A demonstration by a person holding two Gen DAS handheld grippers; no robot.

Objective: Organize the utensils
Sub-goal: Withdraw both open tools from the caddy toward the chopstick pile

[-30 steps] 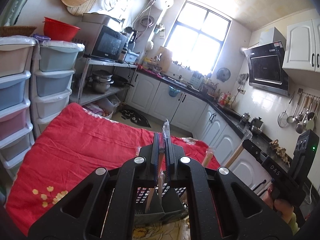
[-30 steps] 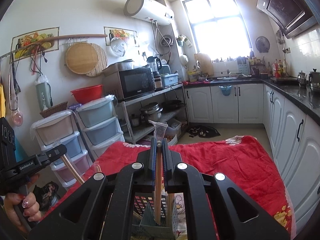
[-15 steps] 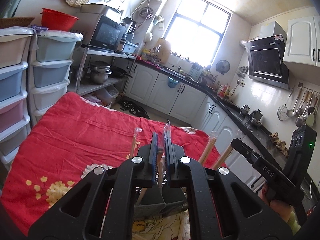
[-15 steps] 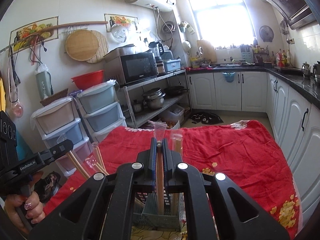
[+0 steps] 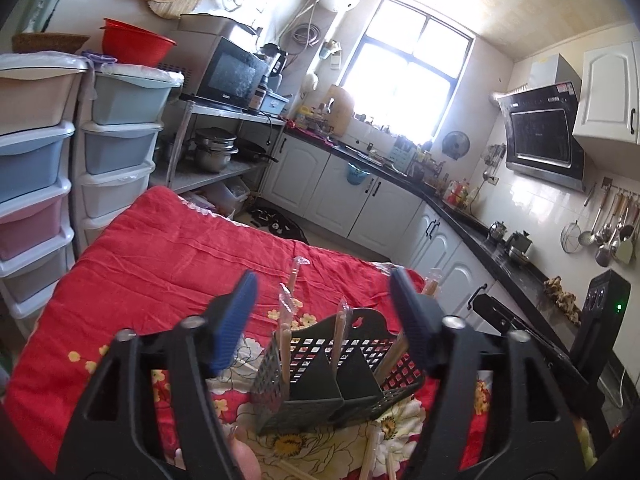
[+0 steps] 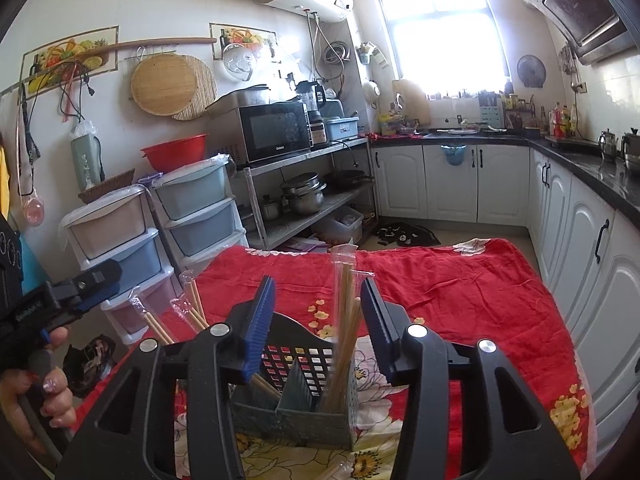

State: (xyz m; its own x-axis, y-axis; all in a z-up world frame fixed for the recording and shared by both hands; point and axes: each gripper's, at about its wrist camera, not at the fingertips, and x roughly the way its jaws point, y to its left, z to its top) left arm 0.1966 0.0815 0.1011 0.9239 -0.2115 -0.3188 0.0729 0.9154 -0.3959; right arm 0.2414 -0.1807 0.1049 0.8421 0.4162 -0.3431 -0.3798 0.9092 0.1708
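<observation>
kitchen daylight falls on a table under a red floral cloth [image 5: 168, 248], soft and creased; near its front edge stands a dark perforated plastic caddy [image 5: 340, 380] with slanted dividers, seen between both sets of tongs; the left gripper [image 5: 324, 316] has its ribbed blue pads spread wide and is opening, nothing pinched, with wrapped chopsticks [image 5: 286, 344] standing upright in the caddy's left compartment below it; the right gripper [image 6: 318, 320] is opening too, its pads apart on either side of a wrapped pair [image 6: 346, 320] that leans in the right compartment and looks to be untouched by them; more wrapped sticks [image 6: 194, 308] slant out at the left in the right wrist view; a few loose ones [image 5: 374, 452] lie on the cloth by the caddy's near side; these sticks look light, stiff and slender, their clear sleeves probably slippery and crinkly, so a firm pinch mid-shaft, clear of the loose wrapper end, seems safest; the caddy looks light enough to tip if knocked.
</observation>
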